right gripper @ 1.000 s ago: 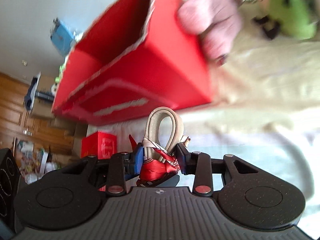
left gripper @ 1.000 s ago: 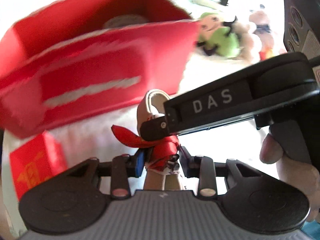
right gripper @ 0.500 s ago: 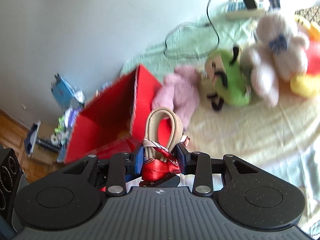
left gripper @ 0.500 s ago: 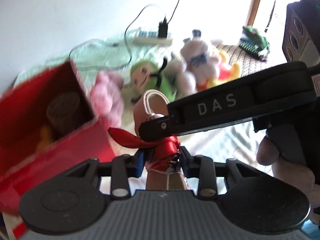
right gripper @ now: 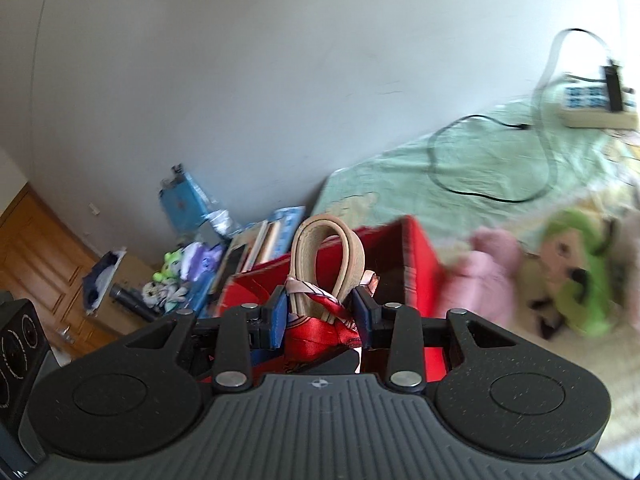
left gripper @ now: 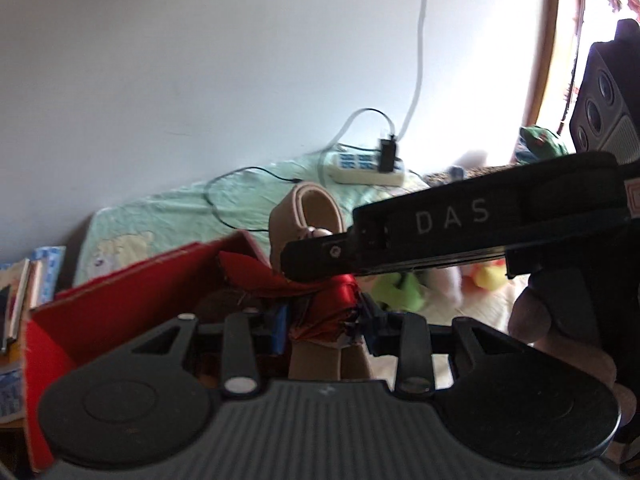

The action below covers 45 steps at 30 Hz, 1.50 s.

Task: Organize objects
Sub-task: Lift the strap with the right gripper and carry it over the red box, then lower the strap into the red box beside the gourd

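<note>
Both grippers are shut on one beige bag handle with a red scarf tied round it. In the left wrist view the left gripper [left gripper: 322, 320] pinches the red scarf [left gripper: 336, 300] below the beige loop [left gripper: 316, 204], and the right gripper's black finger crosses from the right. In the right wrist view the right gripper [right gripper: 320, 316] clamps the same handle [right gripper: 328, 256] and scarf [right gripper: 316, 332]. An open red box [left gripper: 132, 292] sits low left, behind the handle in the right wrist view [right gripper: 416, 264].
Plush toys lie on the bed: a pink one [right gripper: 488, 276] and a green one [right gripper: 580, 272]. A white power strip [left gripper: 366, 170] with cables sits on the green sheet by the wall. Books and clutter [right gripper: 224, 256] are stacked left of the box.
Both grippers have risen with the handle and tilted up; the red box and plush toys have dropped lower in view and more wall shows. Both stay shut on the handle.
</note>
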### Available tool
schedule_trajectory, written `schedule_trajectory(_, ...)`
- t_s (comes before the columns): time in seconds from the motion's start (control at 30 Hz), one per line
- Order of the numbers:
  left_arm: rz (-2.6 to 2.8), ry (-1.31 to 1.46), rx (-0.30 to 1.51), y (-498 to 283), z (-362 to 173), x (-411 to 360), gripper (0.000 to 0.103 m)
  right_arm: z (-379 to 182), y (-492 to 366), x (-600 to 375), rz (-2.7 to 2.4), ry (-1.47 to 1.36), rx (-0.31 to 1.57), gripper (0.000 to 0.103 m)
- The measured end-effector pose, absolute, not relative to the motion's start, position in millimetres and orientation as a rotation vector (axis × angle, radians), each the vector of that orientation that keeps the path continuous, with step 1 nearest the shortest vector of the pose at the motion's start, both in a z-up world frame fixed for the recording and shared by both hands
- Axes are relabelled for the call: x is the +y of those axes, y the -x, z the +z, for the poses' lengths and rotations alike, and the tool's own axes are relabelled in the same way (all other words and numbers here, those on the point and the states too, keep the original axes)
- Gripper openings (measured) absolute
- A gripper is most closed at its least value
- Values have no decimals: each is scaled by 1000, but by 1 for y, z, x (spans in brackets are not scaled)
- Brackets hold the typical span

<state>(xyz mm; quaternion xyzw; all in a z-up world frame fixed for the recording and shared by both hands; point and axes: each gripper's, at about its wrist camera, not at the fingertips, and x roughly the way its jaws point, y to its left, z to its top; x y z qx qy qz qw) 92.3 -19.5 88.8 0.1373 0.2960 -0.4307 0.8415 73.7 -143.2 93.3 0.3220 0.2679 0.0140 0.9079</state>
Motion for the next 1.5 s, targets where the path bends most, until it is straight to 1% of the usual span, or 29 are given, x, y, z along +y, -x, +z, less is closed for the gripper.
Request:
schedule_trajectory(0.13, -844, -269, 627, -120, 87, -1, 36, 90, -113, -121, 83, -634, 595, 38)
schedule_trajectory(0.23, -803, -241, 661, -141, 80, 16, 36, 81, -139, -105, 108, -615, 650, 38)
schedule_trajectory(0.4, -745, -217, 736, -168, 53, 38, 36, 61, -170, -78, 126, -570, 738, 37)
schedule_trajectory(0.63, -710, -238, 825, -193, 21, 47, 36, 37, -200, -63, 113, -506, 849, 37)
schedule_trajectory(0.93, -733, -220, 943, -209, -5, 48, 36, 14, -219, -56, 85, -432, 979, 37)
schedule_trajectory(1.07, -730, -219, 981, -215, -14, 47, 35, 6, -226, -53, 68, -405, 1005, 37)
schedule_trajectory(1.27, -720, -227, 986, -222, -16, 48, 34, 2, -231, -56, 52, -431, 1037, 36)
schedule_trajectory(1.33, -713, -243, 980, -222, -16, 46, 37, 0, -232, -55, 49, -431, 1050, 36)
schedule_trajectory(1.43, -721, -235, 985, -224, -17, 47, 38, -3, -233, -58, 42, -460, 1065, 37)
schedule_trajectory(1.5, -728, -226, 992, -226, -18, 48, 40, -4, -232, -63, 52, -497, 1067, 37)
